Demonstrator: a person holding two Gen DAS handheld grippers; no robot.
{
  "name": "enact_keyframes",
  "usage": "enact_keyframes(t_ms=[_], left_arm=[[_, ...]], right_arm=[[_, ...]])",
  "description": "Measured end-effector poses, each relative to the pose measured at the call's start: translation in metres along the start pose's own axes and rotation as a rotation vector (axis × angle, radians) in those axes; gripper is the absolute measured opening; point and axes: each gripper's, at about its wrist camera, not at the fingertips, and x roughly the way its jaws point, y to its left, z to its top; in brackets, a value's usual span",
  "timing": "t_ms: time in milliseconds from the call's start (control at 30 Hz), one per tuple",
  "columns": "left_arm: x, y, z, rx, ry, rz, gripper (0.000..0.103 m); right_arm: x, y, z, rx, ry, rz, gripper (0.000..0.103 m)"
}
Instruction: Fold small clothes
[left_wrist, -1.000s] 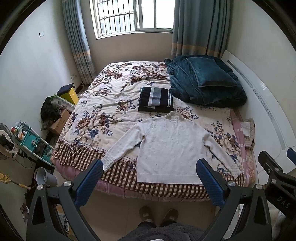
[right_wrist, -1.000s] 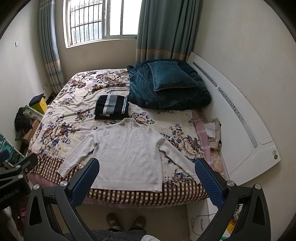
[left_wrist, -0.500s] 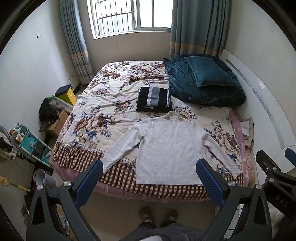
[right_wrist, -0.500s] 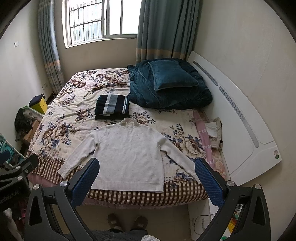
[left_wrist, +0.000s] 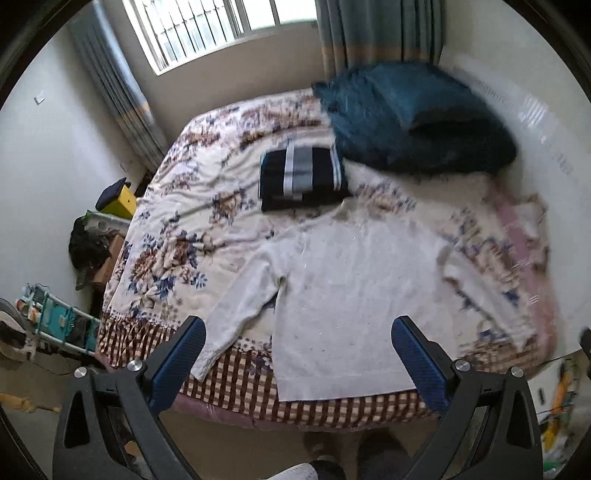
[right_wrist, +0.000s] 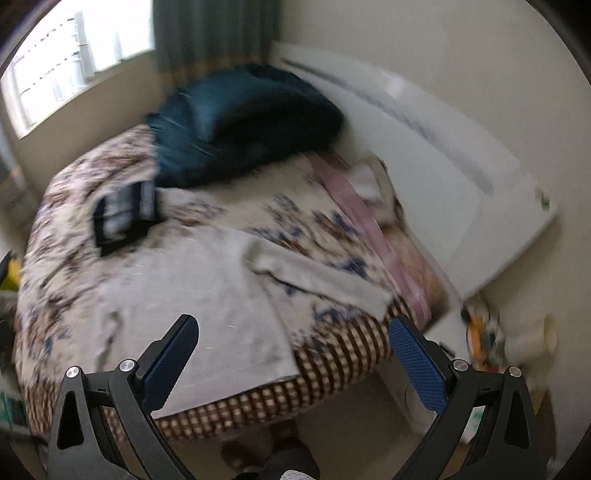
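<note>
Sweater (left_wrist: 347, 295) lies flat on bed (left_wrist: 192, 236); both tongs, left (left_wrist: 295, 354) and right (right_wrist: 291, 354), now nearer, jaws apart, sleeve at 3 o'clock next.

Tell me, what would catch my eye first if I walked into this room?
Probably the white sweater, spread flat with sleeves out at the near edge of the floral bed. Just beyond its collar lies a folded dark striped garment, with a heap of teal bedding by the headboard. Two open grippers frame the views: the left gripper and right gripper, both empty.
</note>
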Motion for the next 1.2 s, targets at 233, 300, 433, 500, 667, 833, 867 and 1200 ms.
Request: enact_keyframes(t_ms=[233, 300, 433, 500, 667, 833, 867, 1200], left_arm=[[0.128, -0.078, 0.01, 0.049, 0.192, 0.033, 0.103], [0.162, -0.101, 0.009, 0.042, 0.23, 0.022, 0.103], [0.238, -0.155, -0.002, 0.098, 0.332, 0.021, 0.103], [0.274, -0.171, -0.009, 0.103, 0.389, 0.018, 0.103], [0.351, -0.196, -0.019, 0.132, 0.436, 0.068, 0.103], [0.405, -0.202, -0.018, 0.114, 0.458, 0.099, 0.103], [0.413, -0.201, -0.019, 0.095, 0.468, 0.099, 0.103], [0.414, -0.165, -0.009, -0.001, 0.456, 0.055, 0.103]], right_arm=[[0.218, -0.099, -0.028, 0.243, 0.24, -0.114, 0.103], [0.275, -0.132, -0.039, 0.353, 0.297, -0.099, 0.103], [0.38, -0.192, -0.062, 0.553, 0.341, -0.087, 0.103], [0.42, -0.215, -0.078, 0.684, 0.343, -0.046, 0.103], [0.498, -0.257, -0.114, 0.966, 0.367, -0.037, 0.103], [0.532, -0.276, -0.121, 1.073, 0.276, -0.136, 0.077], [0.536, -0.276, -0.122, 1.083, 0.273, -0.148, 0.071], [0.508, -0.231, -0.065, 0.959, 0.16, -0.263, 0.007]])
